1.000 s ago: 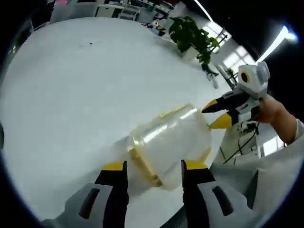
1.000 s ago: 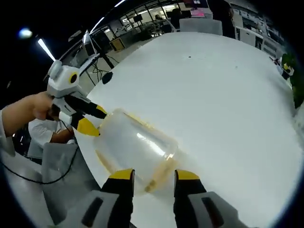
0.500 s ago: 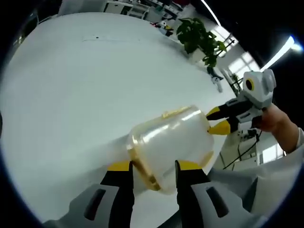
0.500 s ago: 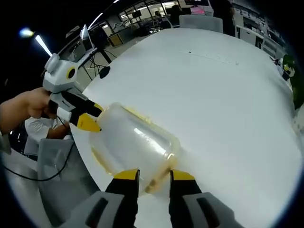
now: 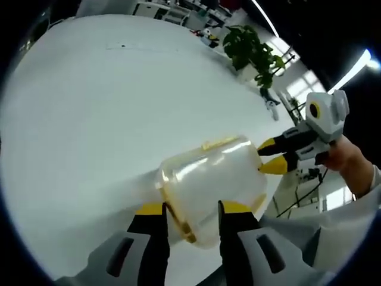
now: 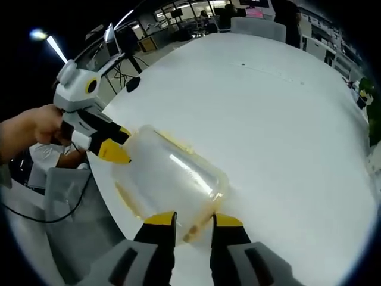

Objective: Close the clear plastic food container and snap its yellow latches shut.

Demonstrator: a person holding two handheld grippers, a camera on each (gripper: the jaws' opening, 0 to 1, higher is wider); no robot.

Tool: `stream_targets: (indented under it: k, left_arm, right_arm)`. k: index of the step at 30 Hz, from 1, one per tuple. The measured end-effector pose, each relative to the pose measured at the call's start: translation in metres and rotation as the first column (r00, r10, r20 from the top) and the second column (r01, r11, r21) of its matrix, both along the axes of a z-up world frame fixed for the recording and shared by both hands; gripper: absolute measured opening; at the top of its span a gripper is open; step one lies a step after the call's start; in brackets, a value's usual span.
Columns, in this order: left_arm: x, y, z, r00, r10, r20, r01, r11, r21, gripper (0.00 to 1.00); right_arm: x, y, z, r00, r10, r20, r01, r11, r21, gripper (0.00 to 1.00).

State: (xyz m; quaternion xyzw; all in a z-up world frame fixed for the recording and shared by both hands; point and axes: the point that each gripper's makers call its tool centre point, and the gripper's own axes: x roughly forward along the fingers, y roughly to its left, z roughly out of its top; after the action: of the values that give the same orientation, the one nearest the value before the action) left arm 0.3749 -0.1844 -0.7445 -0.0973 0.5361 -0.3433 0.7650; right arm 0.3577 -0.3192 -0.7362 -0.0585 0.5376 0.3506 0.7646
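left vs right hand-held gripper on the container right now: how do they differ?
Each works an opposite end of the clear plastic container. The left hand-held gripper has its jaws narrowed around the yellow latch at its end. The right hand-held gripper does likewise at the other end. Whether either pinches its latch is unclear. Both share yellow-tipped jaws, and each is held in a hand.

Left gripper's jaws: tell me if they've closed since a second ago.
Yes. The left gripper jaws have narrowed inward around the yellow latch on the clear container.
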Motion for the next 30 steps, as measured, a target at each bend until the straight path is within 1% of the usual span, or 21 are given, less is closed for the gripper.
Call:
stream_targets:
  k: [2, 3, 5, 9, 11, 13, 15, 19, 21, 22, 24, 26, 27, 28, 30]
  left_arm:
    - [-0.002, -0.001, 0.002, 1.0, -0.001, -0.003, 0.001, 1.0, 0.013, 0.31]
    - [-0.002, 0.0, 0.001, 1.0, 0.0, -0.021, 0.0, 1.0, 0.002, 0.31]
    - [-0.002, 0.0, 0.001, 1.0, -0.002, -0.013, 0.002, 1.0, 0.004, 0.31]
    - [-0.002, 0.0, 0.001, 1.0, 0.0, -0.012, 0.0, 1.0, 0.002, 0.32]
    - [-0.002, 0.0, 0.001, 1.0, 0.007, -0.016, -0.007, 1.0, 0.0, 0.32]
    - [-0.001, 0.001, 0.001, 1.0, -0.002, -0.009, 0.002, 1.0, 0.003, 0.33]
    - [-0.001, -0.001, 0.002, 1.0, -0.021, 0.02, 0.021, 1.0, 0.011, 0.35]
    - [0.0, -0.002, 0.001, 0.999, -0.023, 0.034, 0.023, 1.0, 0.011, 0.36]
    - [0.001, -0.002, 0.002, 0.998, -0.035, 0.056, 0.035, 0.999, 0.013, 0.37]
    - [0.0, -0.001, 0.003, 0.996, -0.056, 0.067, 0.055, 0.998, 0.02, 0.37]
    - [0.005, 0.003, 0.003, 0.987, -0.099, 0.13, 0.091, 0.994, 0.065, 0.42]
    - [0.004, 0.002, 0.008, 0.988, -0.09, 0.125, 0.087, 0.996, 0.033, 0.43]
    - [0.004, 0.002, 0.008, 0.987, -0.093, 0.128, 0.089, 0.996, 0.029, 0.43]
    - [0.006, 0.0, 0.012, 0.981, -0.109, 0.158, 0.108, 0.994, 0.015, 0.44]
    - [0.006, 0.004, 0.013, 0.975, -0.136, 0.175, 0.131, 0.991, 0.042, 0.46]
  right_arm:
    - [0.0, -0.001, 0.0, 1.0, 0.003, -0.007, -0.003, 1.0, -0.001, 0.19]
    - [-0.001, -0.002, 0.0, 1.0, 0.015, -0.003, -0.015, 1.0, -0.005, 0.2]
    - [-0.002, -0.003, 0.0, 1.0, -0.001, -0.007, 0.001, 1.0, 0.002, 0.2]
    - [-0.003, -0.003, 0.0, 1.0, -0.003, 0.001, 0.003, 1.0, 0.002, 0.2]
    - [-0.003, -0.003, 0.0, 1.0, -0.007, -0.001, 0.007, 1.0, 0.008, 0.2]
    - [-0.002, -0.003, 0.0, 1.0, -0.019, -0.01, 0.019, 1.0, 0.015, 0.21]
    - [-0.003, -0.004, 0.001, 1.0, -0.017, -0.003, 0.017, 1.0, 0.022, 0.21]
    - [-0.002, -0.002, 0.001, 1.0, -0.007, 0.002, 0.007, 1.0, 0.02, 0.22]
    - [-0.002, -0.002, 0.001, 1.0, 0.012, 0.015, -0.012, 1.0, 0.008, 0.22]
    - [-0.002, -0.001, 0.002, 1.0, 0.015, 0.015, -0.015, 1.0, 0.005, 0.22]
    - [-0.002, -0.003, 0.004, 1.0, 0.023, 0.016, -0.023, 1.0, -0.001, 0.2]
    - [0.0, -0.004, 0.008, 1.0, 0.021, 0.023, -0.021, 1.0, 0.0, 0.18]
    - [0.0, -0.005, 0.009, 0.999, 0.02, 0.027, -0.02, 1.0, -0.002, 0.16]
    - [0.0, -0.005, 0.01, 0.999, 0.03, 0.031, -0.03, 1.0, -0.007, 0.15]
    - [0.0, -0.004, 0.012, 0.999, 0.038, 0.031, -0.038, 0.999, -0.002, 0.14]
